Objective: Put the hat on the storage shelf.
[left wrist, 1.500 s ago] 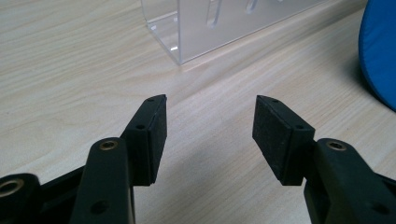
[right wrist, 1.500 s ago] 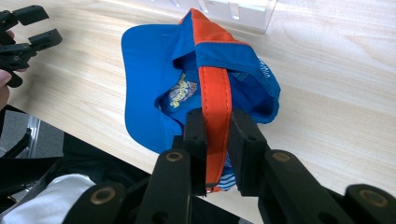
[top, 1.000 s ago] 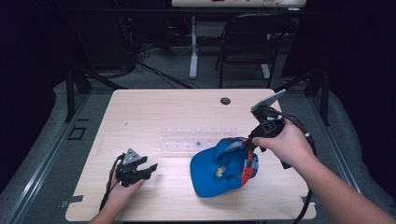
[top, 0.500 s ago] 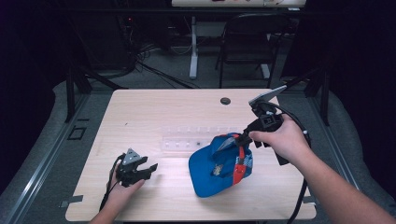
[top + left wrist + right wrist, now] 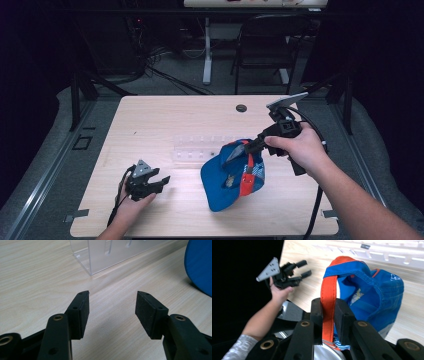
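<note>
Pinching the orange strap (image 5: 328, 302) at the rim of the blue cap (image 5: 231, 176), the right gripper (image 5: 248, 146) holds that edge lifted while the cap's lower part rests on the counter (image 5: 165, 115), right of centre. The strap runs lengthwise between the fingers (image 5: 344, 315), pressed against both its sides. Well apart to the left, the left gripper (image 5: 159, 183) sits low with fingers (image 5: 82, 312) spread and nothing between them, pointing toward the cap and the clear plastic rack (image 5: 192, 148).
</note>
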Demonstrator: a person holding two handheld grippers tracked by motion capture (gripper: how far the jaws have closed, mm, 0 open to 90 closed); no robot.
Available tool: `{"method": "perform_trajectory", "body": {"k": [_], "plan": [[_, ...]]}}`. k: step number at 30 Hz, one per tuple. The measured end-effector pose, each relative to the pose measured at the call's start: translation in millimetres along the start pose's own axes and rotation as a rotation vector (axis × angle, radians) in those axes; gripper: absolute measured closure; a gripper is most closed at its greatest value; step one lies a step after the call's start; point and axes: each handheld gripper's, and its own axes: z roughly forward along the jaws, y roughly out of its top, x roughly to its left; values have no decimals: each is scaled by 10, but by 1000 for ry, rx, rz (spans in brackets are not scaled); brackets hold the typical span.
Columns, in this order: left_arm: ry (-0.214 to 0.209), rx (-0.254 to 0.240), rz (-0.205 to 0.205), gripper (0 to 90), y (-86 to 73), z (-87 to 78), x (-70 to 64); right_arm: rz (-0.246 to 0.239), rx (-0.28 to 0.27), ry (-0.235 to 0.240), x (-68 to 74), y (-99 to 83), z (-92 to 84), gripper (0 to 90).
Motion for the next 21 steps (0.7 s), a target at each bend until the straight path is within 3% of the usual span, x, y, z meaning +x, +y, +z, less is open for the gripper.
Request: {"method": "perform_trajectory", "body": {"k": [9, 11, 21], "plan": [[-14, -9, 4, 455, 15, -3, -42, 45, -36, 89, -9, 23, -11, 785], [-21, -12, 7, 455, 27, -9, -76, 36, -36, 90, -8, 26, -27, 785], [-100, -50, 73, 456, 141, -13, -417, 49, -73, 118, -46, 54, -93, 785]]}}
